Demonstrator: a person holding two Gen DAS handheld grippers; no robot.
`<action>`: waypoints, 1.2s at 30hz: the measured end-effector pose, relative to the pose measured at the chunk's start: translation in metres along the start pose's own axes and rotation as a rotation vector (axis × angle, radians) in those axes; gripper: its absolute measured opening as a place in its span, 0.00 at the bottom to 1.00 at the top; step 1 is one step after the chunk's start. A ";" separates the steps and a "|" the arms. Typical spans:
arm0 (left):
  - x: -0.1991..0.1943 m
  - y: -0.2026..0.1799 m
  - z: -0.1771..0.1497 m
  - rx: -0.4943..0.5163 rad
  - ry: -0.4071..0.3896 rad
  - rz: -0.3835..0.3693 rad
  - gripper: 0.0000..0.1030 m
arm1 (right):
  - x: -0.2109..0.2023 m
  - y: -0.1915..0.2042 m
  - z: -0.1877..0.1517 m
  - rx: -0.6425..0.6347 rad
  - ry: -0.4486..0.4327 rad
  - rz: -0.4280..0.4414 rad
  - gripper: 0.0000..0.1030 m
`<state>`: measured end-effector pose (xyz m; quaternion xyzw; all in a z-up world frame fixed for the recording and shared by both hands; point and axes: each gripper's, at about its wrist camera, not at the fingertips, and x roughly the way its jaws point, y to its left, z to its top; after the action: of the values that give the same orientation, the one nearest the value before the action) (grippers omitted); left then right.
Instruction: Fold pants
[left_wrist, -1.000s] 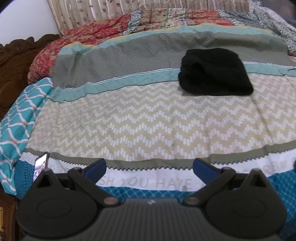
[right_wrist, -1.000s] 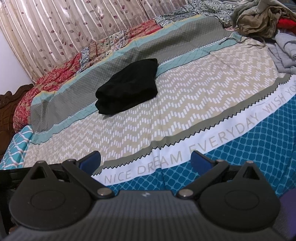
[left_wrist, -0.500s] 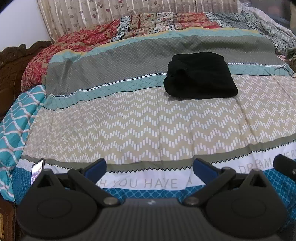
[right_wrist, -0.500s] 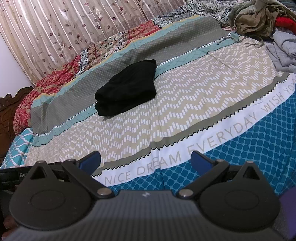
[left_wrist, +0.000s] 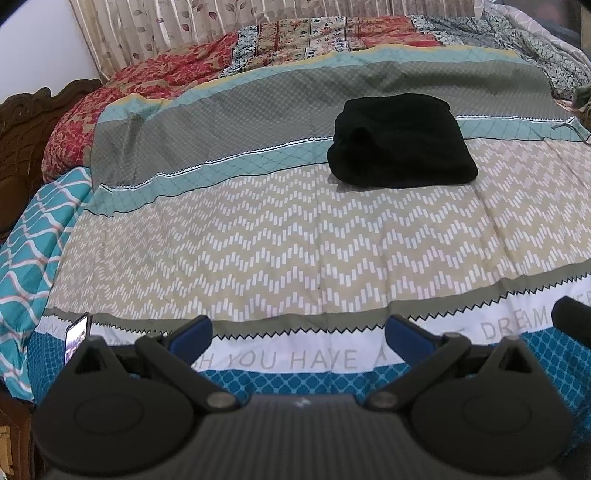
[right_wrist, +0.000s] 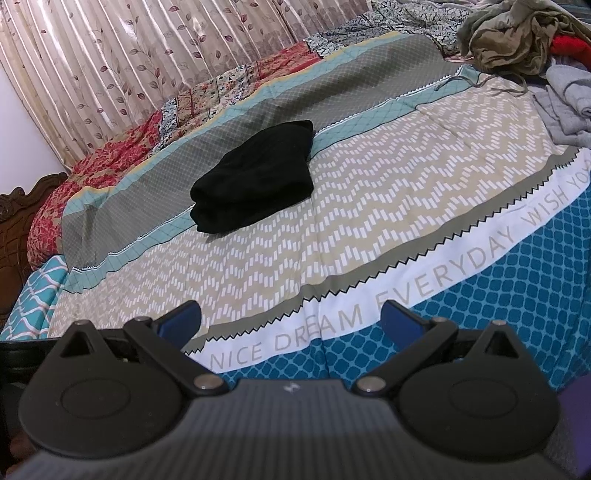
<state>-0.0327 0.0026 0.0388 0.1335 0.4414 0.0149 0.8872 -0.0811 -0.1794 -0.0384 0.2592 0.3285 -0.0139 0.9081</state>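
Black pants (left_wrist: 400, 142) lie folded into a compact bundle on the patterned bedspread (left_wrist: 280, 240), toward the far side of the bed. In the right wrist view the same pants (right_wrist: 255, 182) sit left of centre. My left gripper (left_wrist: 298, 334) hovers over the near edge of the bed, open, with nothing between its blue pads. My right gripper (right_wrist: 290, 321) is also open and empty, well short of the pants. A dark part of the right gripper (left_wrist: 572, 319) shows at the right edge of the left wrist view.
A heap of unfolded clothes (right_wrist: 517, 33) and grey garments (right_wrist: 565, 99) lie at the far right of the bed. A phone (left_wrist: 77, 338) stands at the near left edge. A carved wooden headboard (left_wrist: 33, 122) and a leaf-print curtain (right_wrist: 147, 66) bound the bed.
Both grippers have drawn back slightly and shifted; the pants moved left in the left wrist view. The pants themselves have not moved on the bed, and both grippers stay open.
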 end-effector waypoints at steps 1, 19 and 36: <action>0.000 0.000 0.000 0.002 0.000 0.000 1.00 | 0.000 -0.001 0.000 -0.001 0.001 0.001 1.00; 0.005 -0.006 -0.004 0.031 0.020 0.006 1.00 | 0.004 -0.007 0.001 0.011 0.012 0.006 1.00; 0.007 -0.009 -0.006 0.047 0.029 0.001 1.00 | 0.005 -0.011 0.001 0.022 0.022 0.010 1.00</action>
<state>-0.0341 -0.0032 0.0272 0.1542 0.4544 0.0069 0.8773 -0.0789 -0.1881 -0.0461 0.2710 0.3371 -0.0103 0.9016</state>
